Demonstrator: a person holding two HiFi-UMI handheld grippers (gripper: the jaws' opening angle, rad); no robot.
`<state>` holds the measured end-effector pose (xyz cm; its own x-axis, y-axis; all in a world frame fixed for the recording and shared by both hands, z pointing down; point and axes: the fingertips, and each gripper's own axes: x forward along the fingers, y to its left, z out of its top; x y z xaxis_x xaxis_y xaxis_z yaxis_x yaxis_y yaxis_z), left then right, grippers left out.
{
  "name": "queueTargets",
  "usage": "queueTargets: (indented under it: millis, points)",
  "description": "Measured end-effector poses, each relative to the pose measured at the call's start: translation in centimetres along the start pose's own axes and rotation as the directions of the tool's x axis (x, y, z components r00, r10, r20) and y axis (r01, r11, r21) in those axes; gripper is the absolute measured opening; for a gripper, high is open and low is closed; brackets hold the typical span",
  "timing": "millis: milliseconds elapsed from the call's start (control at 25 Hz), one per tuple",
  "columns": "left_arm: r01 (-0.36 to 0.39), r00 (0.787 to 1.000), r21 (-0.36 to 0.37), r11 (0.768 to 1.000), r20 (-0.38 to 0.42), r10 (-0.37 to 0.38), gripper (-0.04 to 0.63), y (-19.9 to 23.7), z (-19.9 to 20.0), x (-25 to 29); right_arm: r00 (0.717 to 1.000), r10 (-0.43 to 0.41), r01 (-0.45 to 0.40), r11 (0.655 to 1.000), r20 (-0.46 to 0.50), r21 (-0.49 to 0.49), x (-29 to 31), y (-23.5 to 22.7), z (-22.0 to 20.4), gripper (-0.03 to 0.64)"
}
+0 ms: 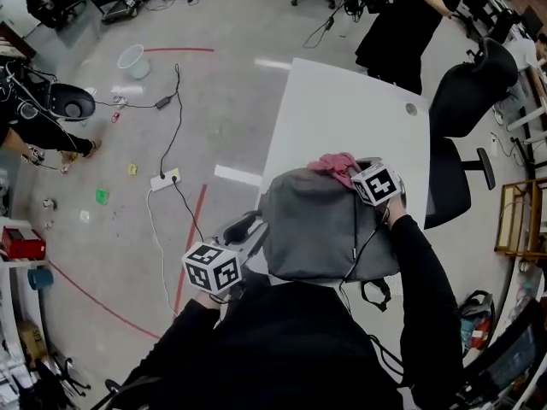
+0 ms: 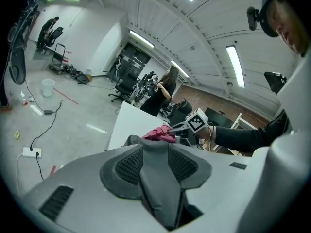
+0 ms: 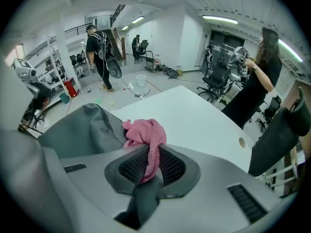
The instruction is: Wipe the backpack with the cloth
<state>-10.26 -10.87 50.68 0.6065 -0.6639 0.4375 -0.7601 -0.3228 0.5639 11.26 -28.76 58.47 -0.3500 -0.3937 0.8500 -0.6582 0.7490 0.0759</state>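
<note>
The grey backpack [image 1: 329, 225] lay on the white table [image 1: 342, 109]. The left gripper [image 2: 158, 178] clamped its fabric at 8 o'clock, and the right gripper [image 3: 150, 164] pinched the pink cloth [image 1: 335, 166] at 12 o'clock. Cables [image 1: 175, 101] crossed the grey floor [image 1: 222, 101].

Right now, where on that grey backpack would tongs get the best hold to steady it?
Probably a fold at its left edge, coming from the left: the backpack lies slack on the table, so only edges bunch thin enough. The left tongs pinch such a fold there, while the right tongs hold the cloth.
</note>
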Motion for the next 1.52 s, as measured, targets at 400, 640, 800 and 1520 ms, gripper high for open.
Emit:
queueTargets:
  millis: [400,640,800,1520]
  points:
    - [-0.048,0.999,-0.016,0.999,0.025,0.049,0.160,-3.6,-2.1,1.5,0.992,-0.038,0.048,0.996,-0.124,0.079,-3.5,-12.2,-7.2,0.058]
    - [-0.075,0.997,-0.062,0.995,0.025,0.076,0.160,-1.0,-3.0,-1.2,0.980,0.073,-0.068,0.997,-0.188,0.032,1.5,-6.6,-5.1,0.058]
    - [-0.088,0.996,-0.084,0.993,0.029,0.090,0.160,1.9,-2.6,-3.3,0.970,0.192,-0.196,0.980,-0.148,-0.015,4.5,0.3,-0.6,0.058]
    - [-0.083,0.996,-0.065,0.994,-0.022,0.081,0.160,7.8,0.7,-5.1,0.922,0.368,-0.381,0.919,-0.120,-0.105,9.0,12.1,7.9,0.058]
